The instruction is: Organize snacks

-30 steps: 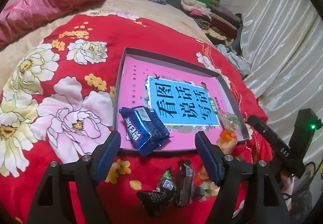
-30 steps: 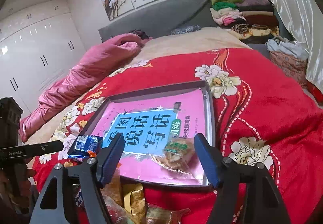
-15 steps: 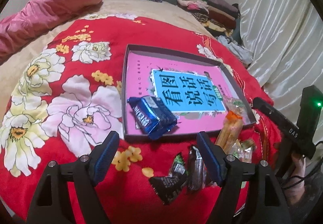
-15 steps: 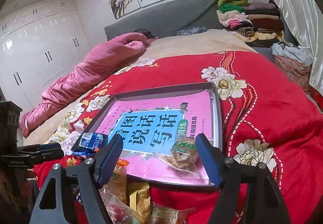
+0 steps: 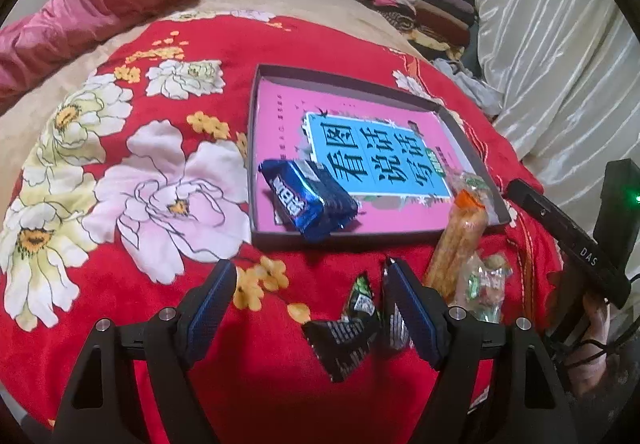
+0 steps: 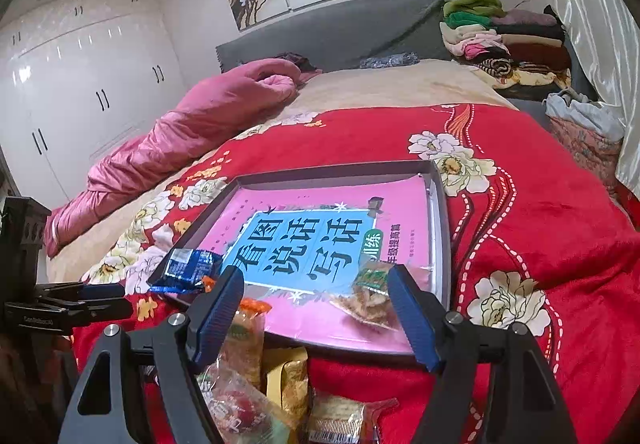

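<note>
Left wrist view: the left gripper point(image 5: 308, 294) hovers with fingers open and empty over the red floral bedspread point(image 5: 120, 276). A black crinkled snack wrapper point(image 5: 344, 328) lies just inside its right finger, long axis pointing toward the shallow grey tray point(image 5: 251, 148) beyond. The right gripper point(image 6: 316, 304) also stands open, empty.

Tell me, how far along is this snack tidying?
Barely begun. Done: a blue packet and a clear crisp bag lie in the tray. In hand: nothing; the left claw and right claw are both open and empty. Left: the black packets, the orange-topped stick pack leaning on the tray's edge and other wrapped snacks on the red blanket.
</note>
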The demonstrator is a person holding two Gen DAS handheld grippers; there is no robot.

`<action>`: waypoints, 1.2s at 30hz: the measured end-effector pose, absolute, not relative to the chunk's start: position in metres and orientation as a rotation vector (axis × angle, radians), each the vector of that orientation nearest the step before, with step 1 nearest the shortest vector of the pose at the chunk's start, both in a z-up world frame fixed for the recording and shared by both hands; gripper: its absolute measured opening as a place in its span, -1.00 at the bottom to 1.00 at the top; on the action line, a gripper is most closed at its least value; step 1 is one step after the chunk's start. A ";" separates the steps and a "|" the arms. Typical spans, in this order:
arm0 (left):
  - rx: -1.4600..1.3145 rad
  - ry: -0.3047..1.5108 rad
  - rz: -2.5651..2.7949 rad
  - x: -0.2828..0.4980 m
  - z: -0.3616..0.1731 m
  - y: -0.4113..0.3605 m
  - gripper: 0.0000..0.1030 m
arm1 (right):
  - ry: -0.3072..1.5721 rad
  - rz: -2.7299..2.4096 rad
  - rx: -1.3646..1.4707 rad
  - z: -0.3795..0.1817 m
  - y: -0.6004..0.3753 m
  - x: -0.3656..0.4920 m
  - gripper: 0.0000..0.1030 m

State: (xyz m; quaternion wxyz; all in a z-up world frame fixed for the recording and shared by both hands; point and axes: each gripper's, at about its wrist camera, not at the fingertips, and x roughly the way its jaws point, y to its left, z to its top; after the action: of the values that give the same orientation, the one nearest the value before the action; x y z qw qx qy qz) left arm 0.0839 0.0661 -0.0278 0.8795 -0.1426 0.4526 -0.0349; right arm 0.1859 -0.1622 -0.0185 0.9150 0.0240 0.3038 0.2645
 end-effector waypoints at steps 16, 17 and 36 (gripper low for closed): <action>-0.245 0.977 -0.092 0.073 -0.032 0.058 0.55 | 0.616 0.569 0.002 -0.018 -0.152 0.160 0.44; -0.242 0.980 -0.094 0.072 -0.032 0.057 0.55 | 0.616 0.569 0.001 -0.018 -0.152 0.158 0.44; -0.176 1.068 -0.117 0.064 -0.052 0.045 0.55 | 0.682 0.614 -0.002 -0.028 -0.131 0.144 0.44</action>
State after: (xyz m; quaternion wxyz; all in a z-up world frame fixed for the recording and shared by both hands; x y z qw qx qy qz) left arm 0.0642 0.0447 -0.0519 0.8555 -0.0838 0.5079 -0.0558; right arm 0.1443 -0.1307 -0.0276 0.8965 -0.0009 0.3294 0.2963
